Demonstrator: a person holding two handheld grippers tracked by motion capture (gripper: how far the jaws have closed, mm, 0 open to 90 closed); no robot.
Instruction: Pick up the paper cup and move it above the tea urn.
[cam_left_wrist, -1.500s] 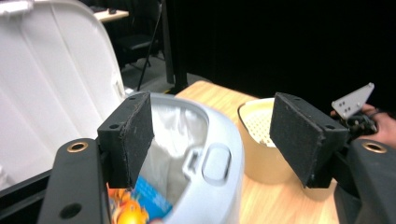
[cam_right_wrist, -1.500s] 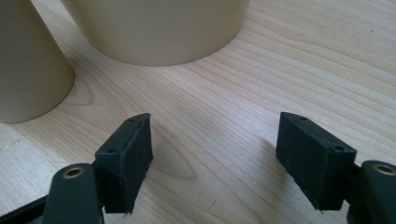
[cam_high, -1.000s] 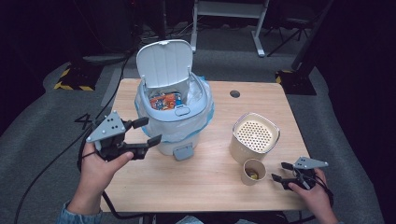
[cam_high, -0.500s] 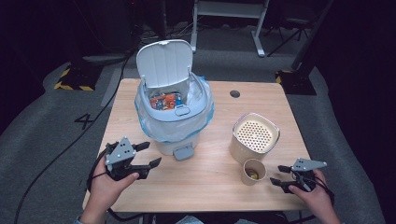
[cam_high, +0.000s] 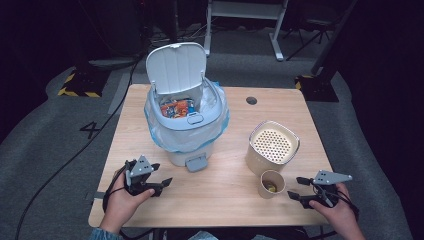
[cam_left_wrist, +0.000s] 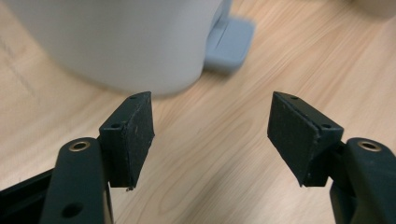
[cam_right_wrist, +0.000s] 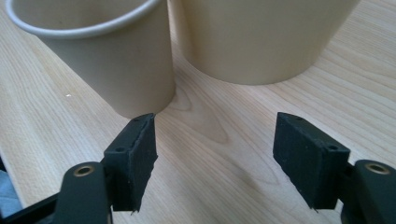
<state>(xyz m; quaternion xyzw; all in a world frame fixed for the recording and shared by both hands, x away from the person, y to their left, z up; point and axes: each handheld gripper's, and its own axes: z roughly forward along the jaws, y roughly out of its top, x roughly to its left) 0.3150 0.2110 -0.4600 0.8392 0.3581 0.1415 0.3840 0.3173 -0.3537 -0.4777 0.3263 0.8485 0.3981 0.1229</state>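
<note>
**Both grippers low at the near edge, nothing held**

While both of my hands rest low at the near edge of the table (cam_high: 225, 200), I find neither gripper holding anything. My left gripper (cam_high: 161, 176) sits at the near left, its jaws spread wide with bare wood between them; the left gripper view confirms the pads (cam_left_wrist: 133, 133) are clear of any surface. It points toward the pedal bin (cam_high: 186, 131), which stands just beyond it at the far left of the table. The bin's lid (cam_high: 176, 67) stands upright and open, a pale liner bag (cam_high: 220, 125) is folded over its rim, and coloured wrappers (cam_high: 175, 107) lie inside. The grey foot pedal (cam_high: 196, 162) juts from the bin's base on the near side, close to my left gripper but apart from it.

My right gripper (cam_high: 296, 188) lies at the near right. Its jaws have just been opening a little and now stand parted, with only the tabletop between them. The paper cup (cam_high: 271, 183) stands upright just left of those jaws, near but not touched; something small and brownish lies in its bottom, too small to identify. Just behind the cup, almost touching it, stands a cream container with a perforated top (cam_high: 273, 148). In the right gripper view, the cup (cam_right_wrist: 102, 51) is ahead and left of my jaws, the container (cam_right_wrist: 261, 37) ahead and right.
</note>
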